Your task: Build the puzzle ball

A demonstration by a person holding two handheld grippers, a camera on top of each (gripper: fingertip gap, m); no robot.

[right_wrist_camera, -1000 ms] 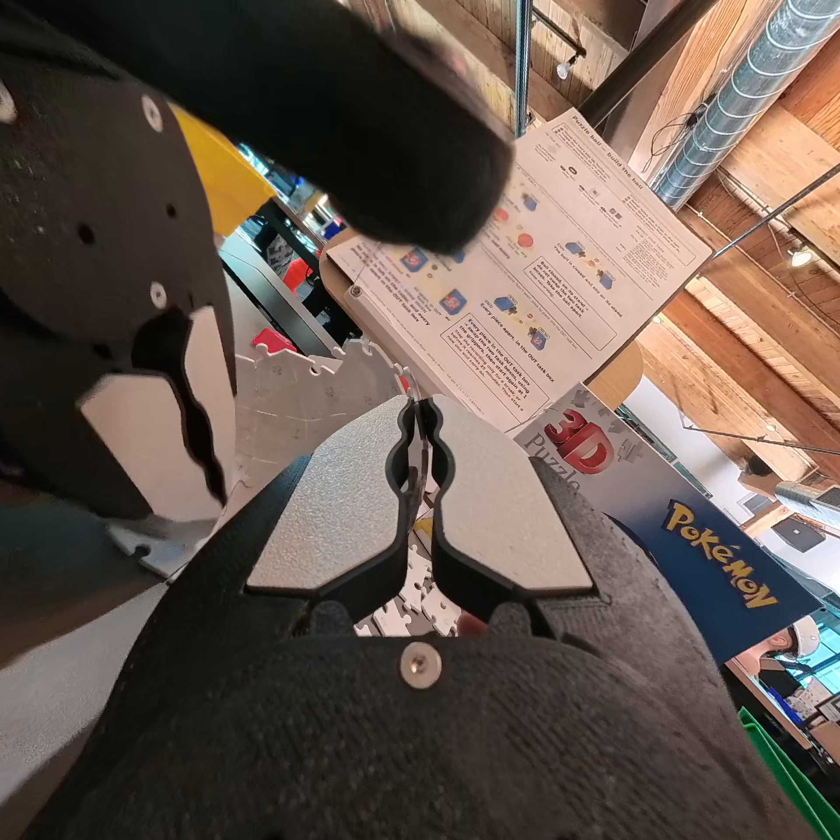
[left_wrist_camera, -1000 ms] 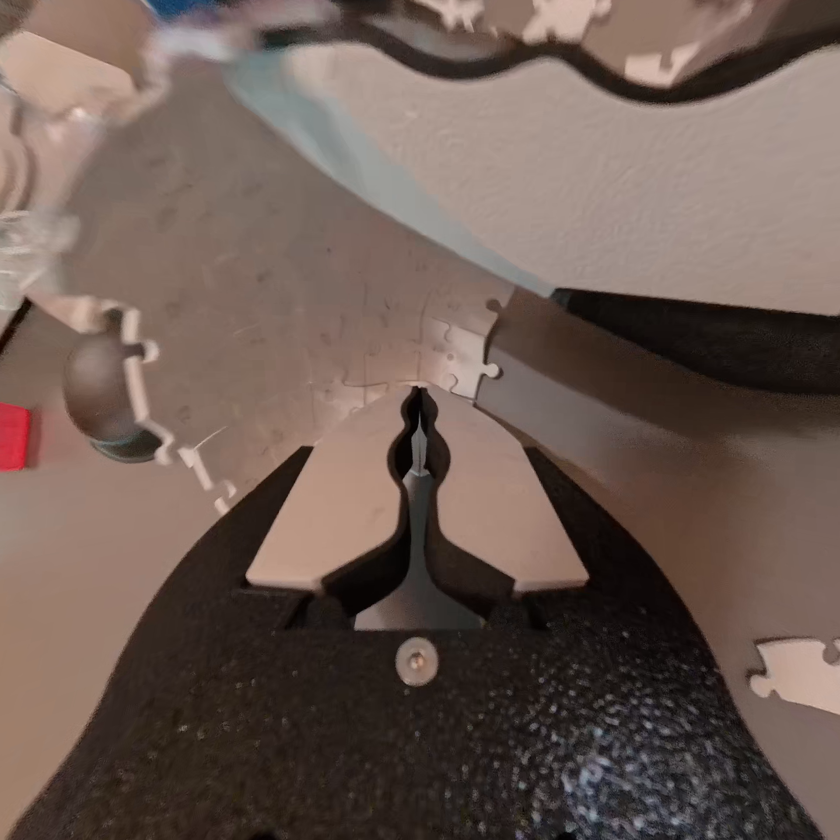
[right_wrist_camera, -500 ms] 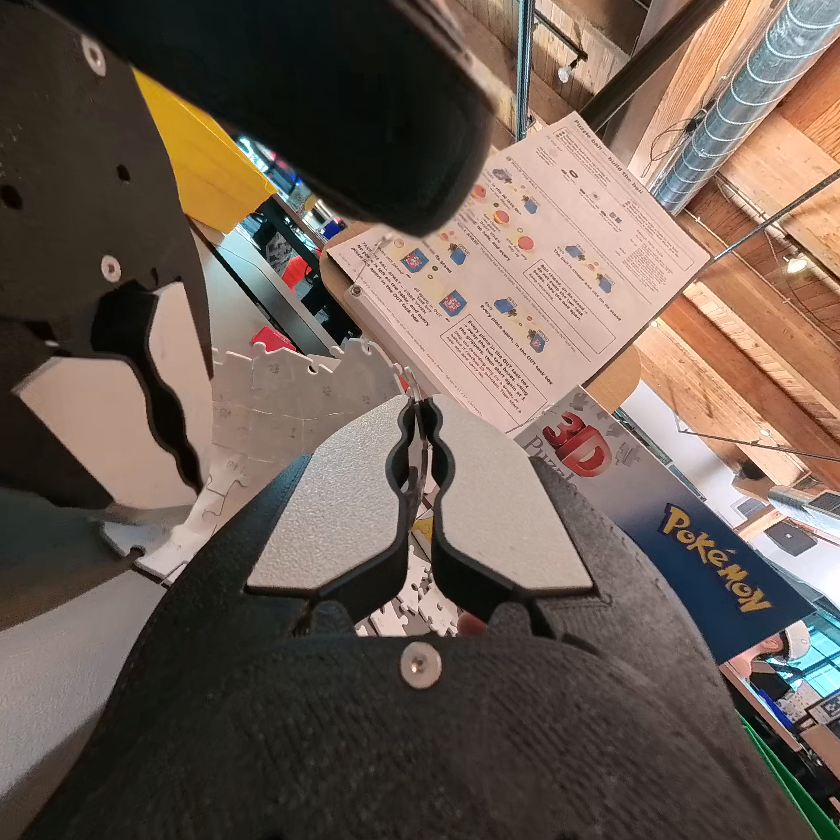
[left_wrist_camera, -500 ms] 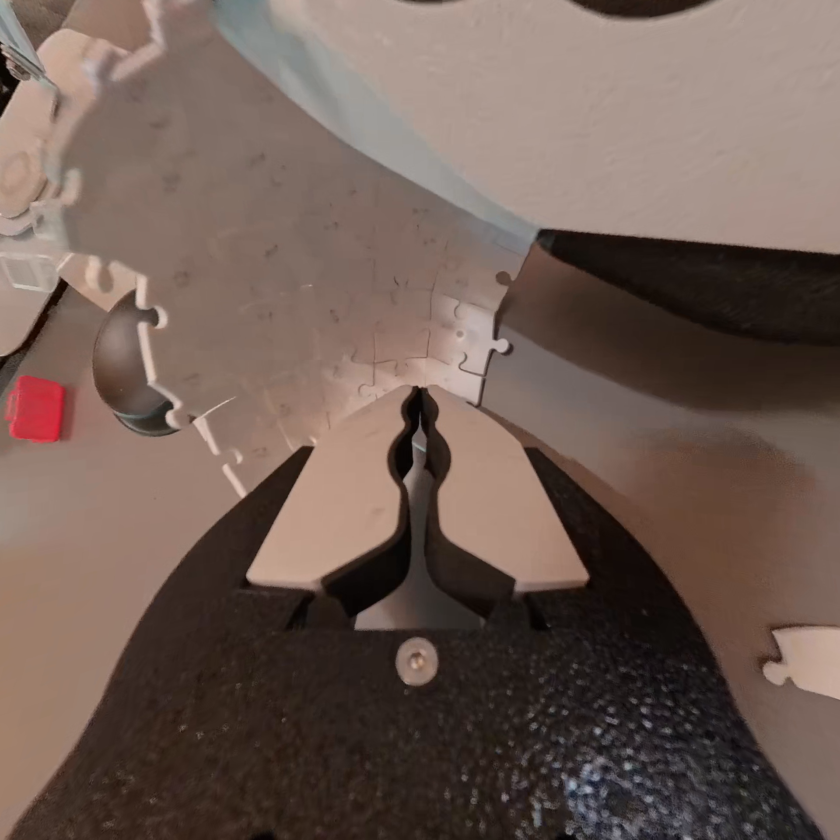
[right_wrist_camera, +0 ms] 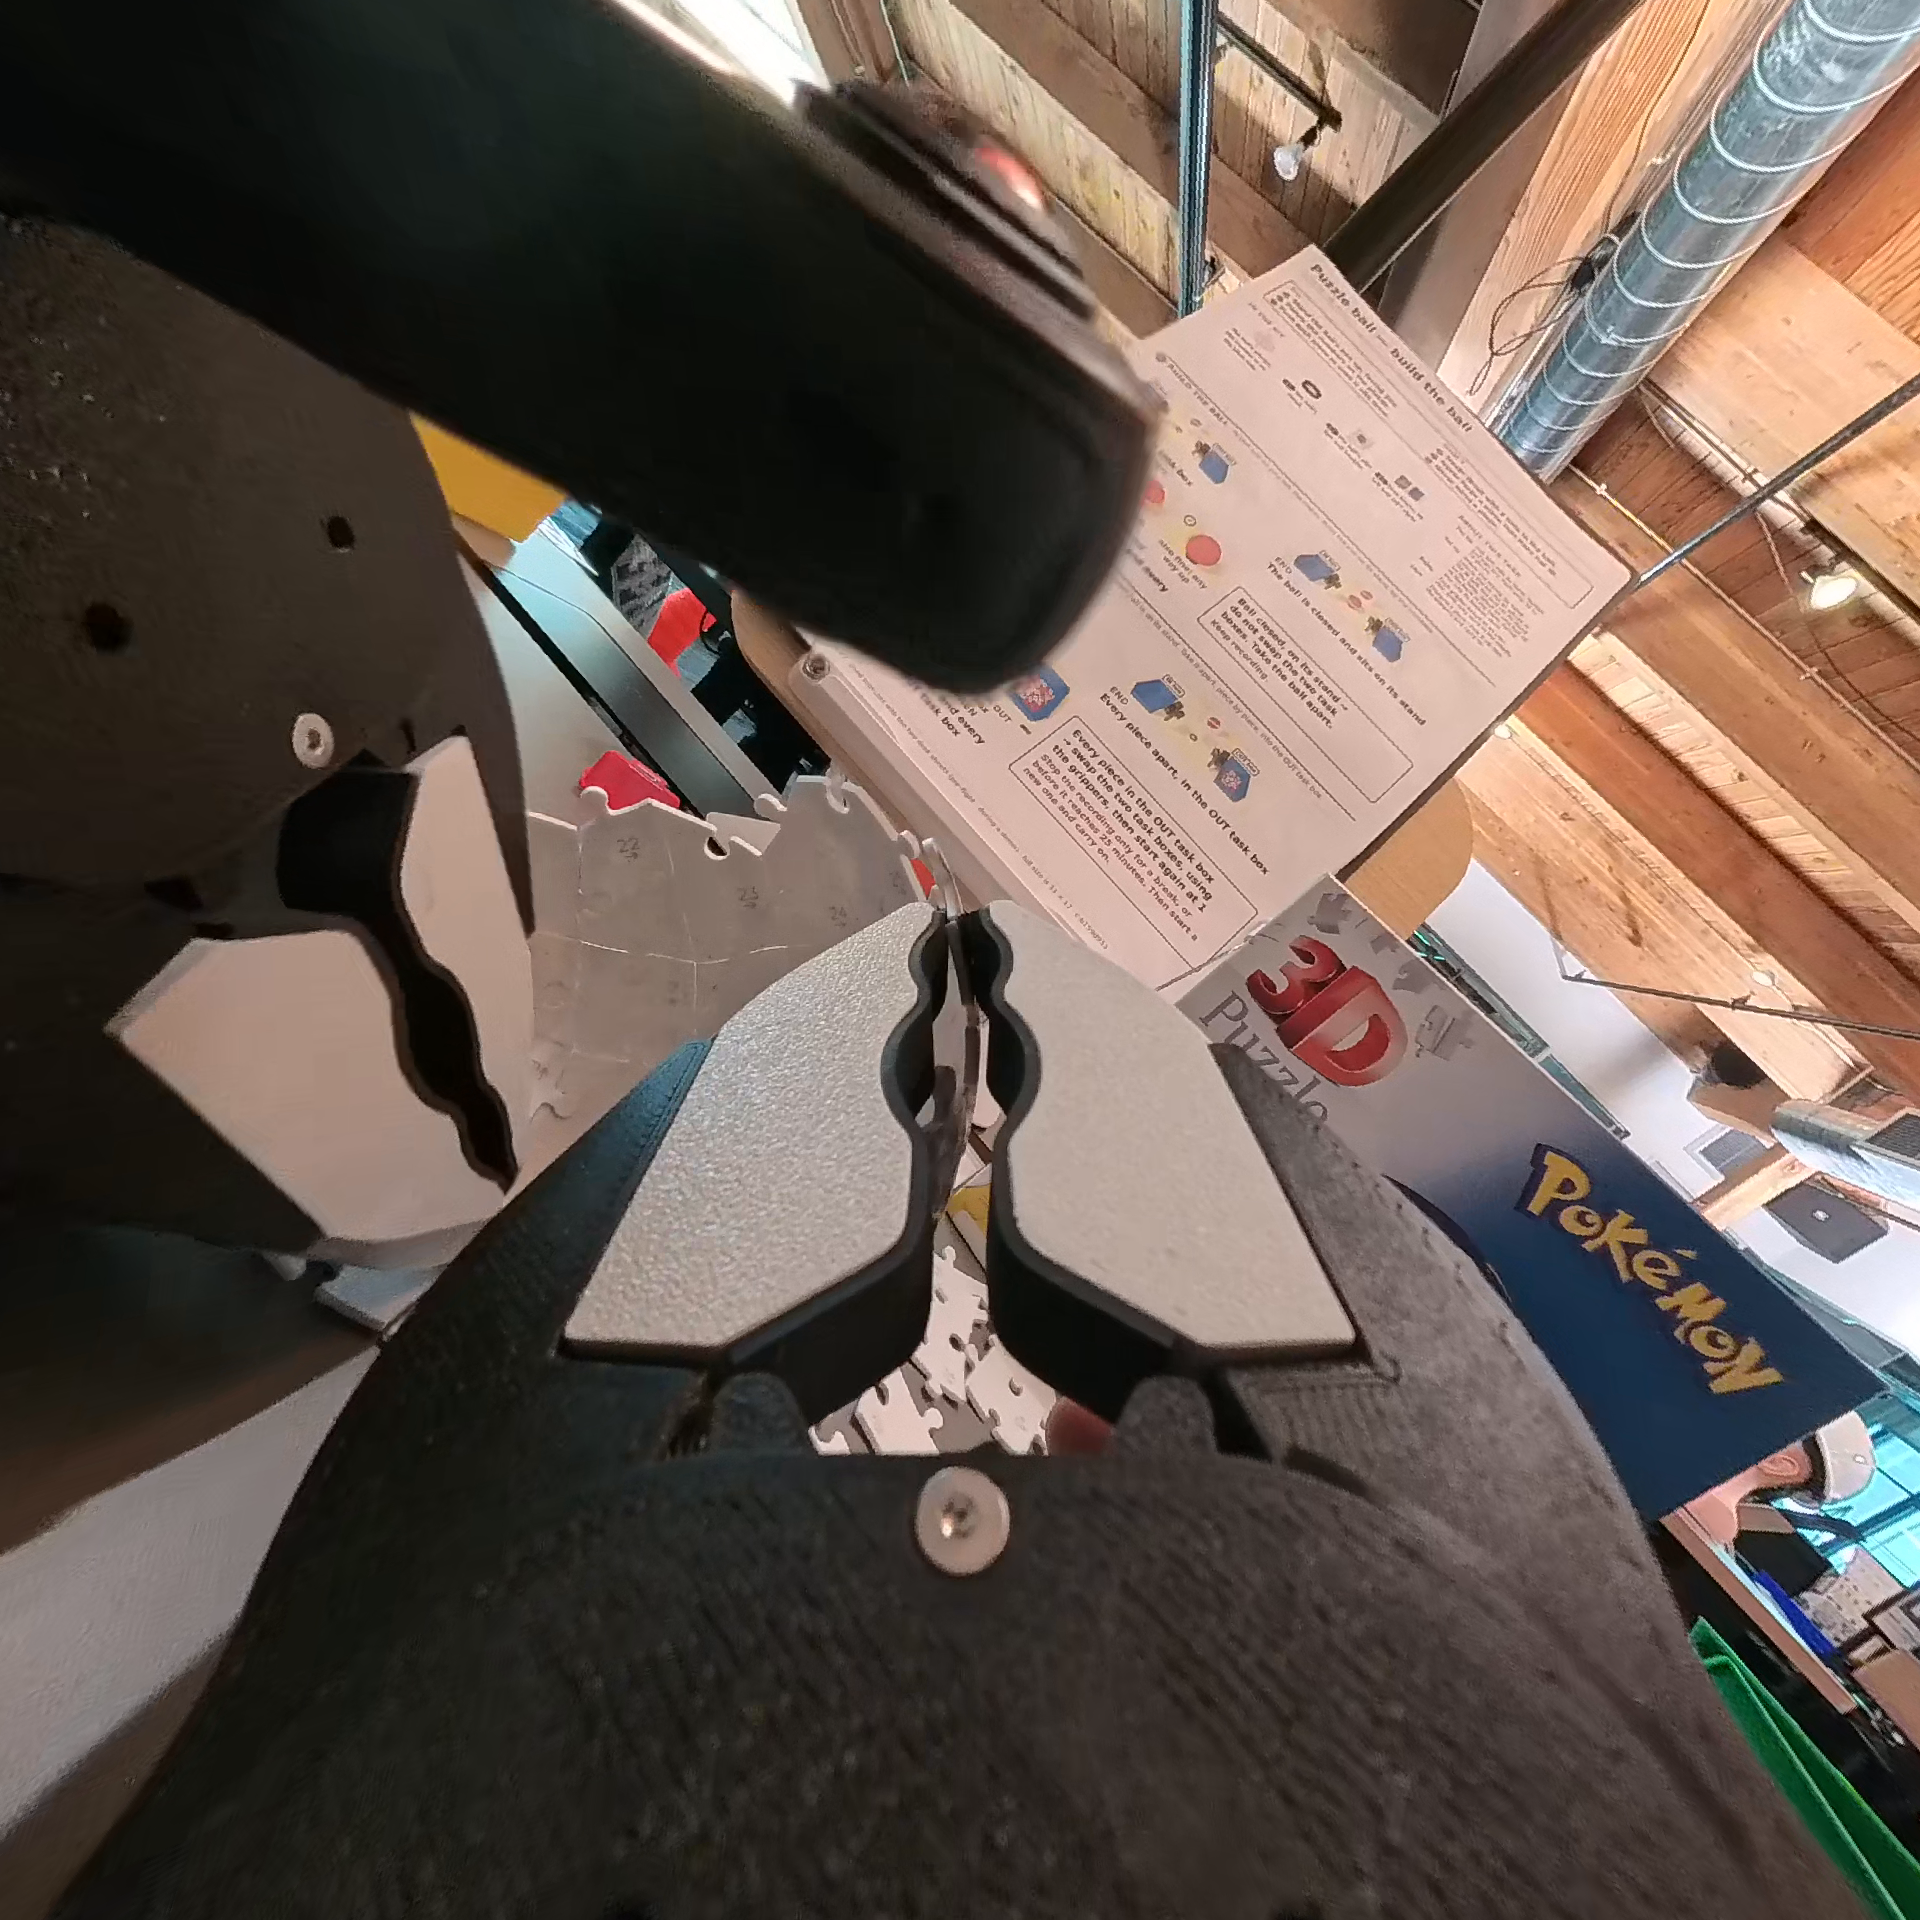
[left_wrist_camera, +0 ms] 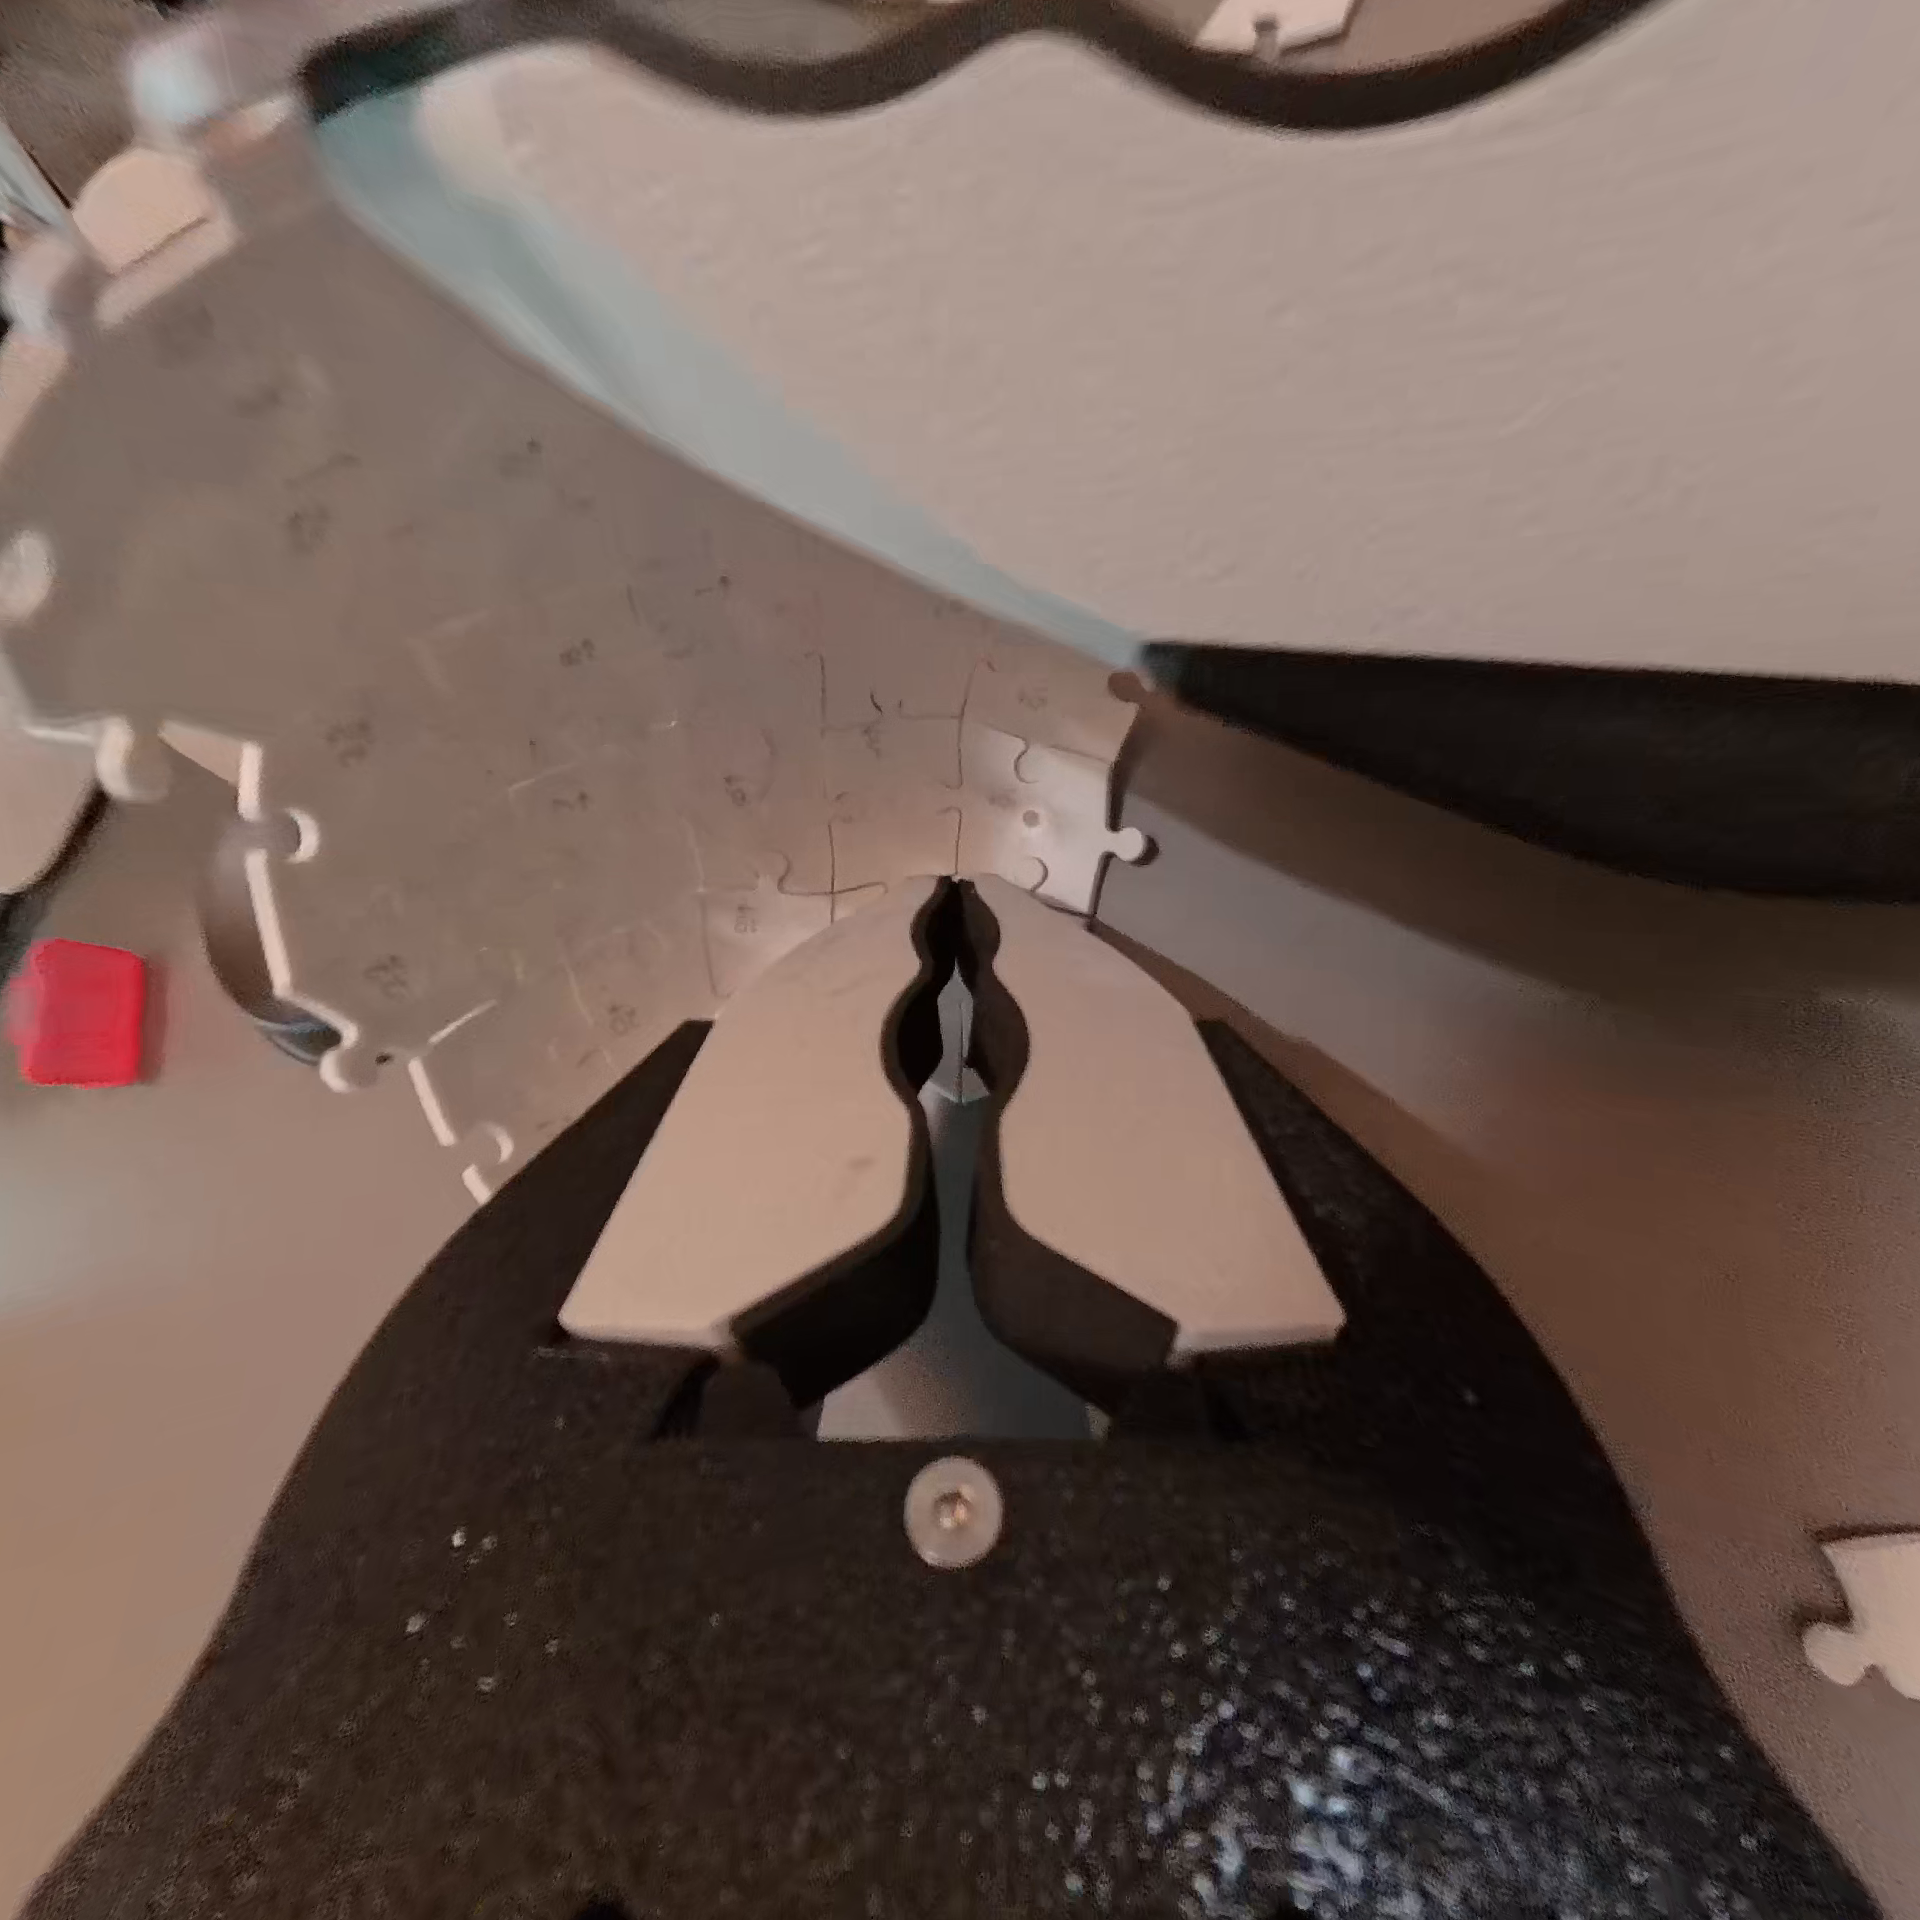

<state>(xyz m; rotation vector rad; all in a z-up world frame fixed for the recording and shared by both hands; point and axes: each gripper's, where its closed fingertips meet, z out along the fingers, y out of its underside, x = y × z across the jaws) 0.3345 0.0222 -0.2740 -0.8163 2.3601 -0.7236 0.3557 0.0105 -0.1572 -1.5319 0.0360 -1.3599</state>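
Left wrist view, from its left edge. A small red block [left_wrist_camera: 83, 1013] lies on the table [left_wrist_camera: 208, 1351], well clear of the work. Beside it the curved shell of joined grey puzzle pieces [left_wrist_camera: 436, 748] hangs above the surface, inner face toward the camera, its knobbed edge running down the left. Motion blur smears that edge, so the piece count is anyone's guess.

Centre: the left gripper [left_wrist_camera: 954, 883] has its tips pressed together on the lower rim of the shell, pinching it. Judged purpose: a firm anchor low on the shell, so the open upper edge stays free.

Above and right, the pale finger plate of the other tool fills the frame, very close. At the far right one loose puzzle piece [left_wrist_camera: 1860, 1621] sits on the table, apart from the rest.

Right wrist view, left to right. The left tool looms large at the left, and the shell's numbered inner face [right_wrist_camera: 707, 914] shows between the two tools. The right gripper [right_wrist_camera: 958, 920] is closed on a thin edge-on sliver right at the shell's upper right rim; probably a single piece being fitted, though it may be the rim itself. Behind stand an instruction sheet [right_wrist_camera: 1299, 644] and the puzzle box [right_wrist_camera: 1558, 1195]; loose pieces lie below the fingers.

Judgement: fitting step under way, ball far from closed.
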